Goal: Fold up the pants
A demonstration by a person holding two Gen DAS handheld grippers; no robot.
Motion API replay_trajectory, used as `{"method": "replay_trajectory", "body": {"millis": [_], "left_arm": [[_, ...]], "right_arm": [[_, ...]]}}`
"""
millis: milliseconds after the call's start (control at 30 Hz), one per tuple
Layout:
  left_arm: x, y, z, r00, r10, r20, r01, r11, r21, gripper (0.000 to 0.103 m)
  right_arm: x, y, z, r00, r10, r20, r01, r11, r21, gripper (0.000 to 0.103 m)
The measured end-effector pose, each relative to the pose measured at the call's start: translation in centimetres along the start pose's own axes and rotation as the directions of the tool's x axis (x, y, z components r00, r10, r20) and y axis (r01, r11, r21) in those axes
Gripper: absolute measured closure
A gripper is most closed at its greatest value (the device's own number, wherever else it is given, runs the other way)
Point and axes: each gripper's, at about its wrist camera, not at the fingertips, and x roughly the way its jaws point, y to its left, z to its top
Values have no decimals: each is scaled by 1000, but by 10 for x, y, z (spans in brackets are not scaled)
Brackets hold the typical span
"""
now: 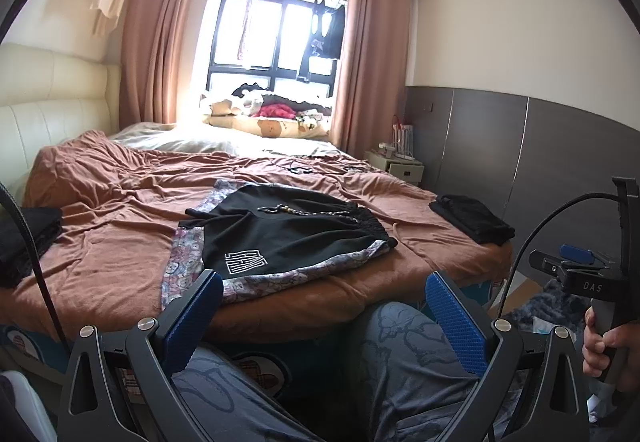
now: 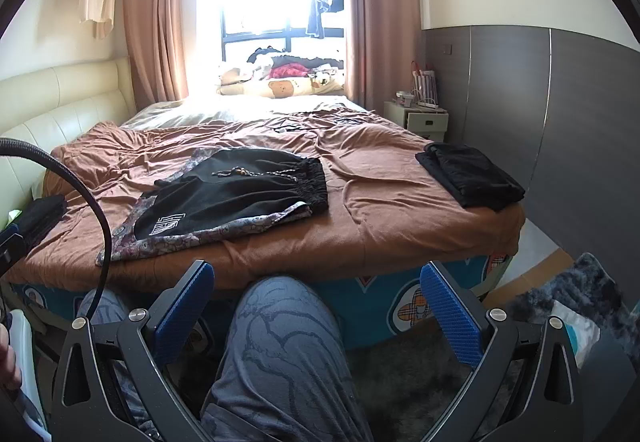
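Each tool (image 1: pixel 324 292) (image 2: pixel 318 280) gapes wide, empty; shorts (image 1: pixel 280 238) lie crosswise, waistband rightward.

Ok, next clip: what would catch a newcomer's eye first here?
Probably the black shorts with a white logo and patterned trim, spread near the front edge of the rumpled brown bedspread. Next, both sets of blue-padded tongs, left and right, open and empty above the person's knees. A folded black garment sits at the bed's right corner.
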Motion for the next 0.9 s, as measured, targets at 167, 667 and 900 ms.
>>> {"method": "replay_trajectory", "body": {"millis": [167, 667, 900], "left_arm": [[8, 12, -1, 1000, 8, -27, -9, 999, -33, 1], [50, 54, 7, 995, 48, -91, -57, 993, -102, 1], [70, 72, 6, 992, 47, -115, -62, 990, -128, 1]], "right_arm": [[6, 1, 3, 1000, 12, -4, -12, 1000, -8, 0], [45, 0, 24, 999, 26, -21, -26, 1000, 7, 0], [69, 3, 32, 999, 31, -37, -31, 999, 12, 0]]}}
